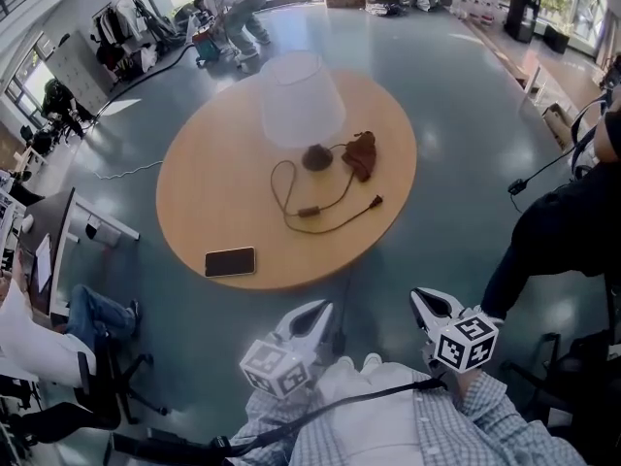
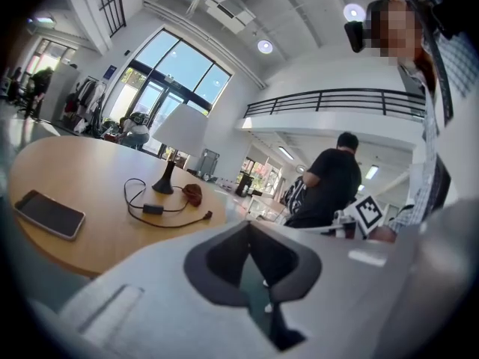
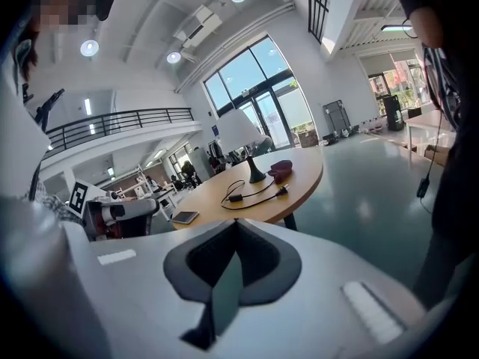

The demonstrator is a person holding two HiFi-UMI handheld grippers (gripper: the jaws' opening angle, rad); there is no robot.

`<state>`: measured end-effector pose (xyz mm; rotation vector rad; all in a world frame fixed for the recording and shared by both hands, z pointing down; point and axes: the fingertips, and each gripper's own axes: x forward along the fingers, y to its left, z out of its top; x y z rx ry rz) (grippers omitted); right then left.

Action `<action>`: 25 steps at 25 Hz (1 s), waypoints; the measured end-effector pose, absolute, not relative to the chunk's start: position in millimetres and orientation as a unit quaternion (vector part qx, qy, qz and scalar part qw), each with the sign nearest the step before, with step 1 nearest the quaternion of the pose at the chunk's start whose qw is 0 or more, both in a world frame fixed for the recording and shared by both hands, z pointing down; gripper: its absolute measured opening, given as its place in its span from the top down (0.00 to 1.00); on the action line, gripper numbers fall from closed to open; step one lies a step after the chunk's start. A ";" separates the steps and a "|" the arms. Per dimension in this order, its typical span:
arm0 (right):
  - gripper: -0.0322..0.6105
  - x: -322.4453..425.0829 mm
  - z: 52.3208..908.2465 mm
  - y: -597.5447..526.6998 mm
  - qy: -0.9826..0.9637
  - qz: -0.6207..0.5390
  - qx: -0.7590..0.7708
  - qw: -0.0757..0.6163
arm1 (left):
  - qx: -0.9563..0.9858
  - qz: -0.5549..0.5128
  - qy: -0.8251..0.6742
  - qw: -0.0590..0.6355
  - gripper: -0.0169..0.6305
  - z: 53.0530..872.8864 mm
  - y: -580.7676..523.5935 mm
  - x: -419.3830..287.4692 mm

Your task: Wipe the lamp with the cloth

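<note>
A lamp with a white shade (image 1: 303,97) and a dark base (image 1: 317,157) stands on the round wooden table (image 1: 213,192). Right beside the base lies a crumpled brown cloth (image 1: 361,153); it also shows in the left gripper view (image 2: 192,194) and the right gripper view (image 3: 282,170). The lamp's black cord (image 1: 315,212) loops toward the near edge. Both grippers hang off the table, close to my body: the left gripper (image 1: 315,314) and the right gripper (image 1: 429,306) are shut and hold nothing. The lamp (image 2: 178,137) stands well ahead of both.
A black phone (image 1: 230,261) lies near the table's front left edge. A person in dark clothes (image 1: 572,221) stands at the right, another sits at the left (image 1: 58,328), and a third bends over far off (image 1: 233,8). Desks and chairs line the left side.
</note>
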<state>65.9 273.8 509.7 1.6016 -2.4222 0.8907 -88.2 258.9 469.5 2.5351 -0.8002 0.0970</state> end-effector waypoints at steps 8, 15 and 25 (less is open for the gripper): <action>0.95 110.3 528.9 280.9 -0.777 0.308 0.545 0.066 | 0.918 0.010 -0.320 0.235 0.97 462.2 234.1 -78.0; 0.95 122.3 535.0 240.6 -0.776 0.309 0.547 0.065 | 0.917 0.010 -0.319 0.242 0.97 470.6 192.2 -64.1; 0.95 115.1 520.0 110.7 -0.795 0.285 0.530 0.078 | 0.914 -0.016 -0.319 0.249 0.97 472.3 77.2 -61.7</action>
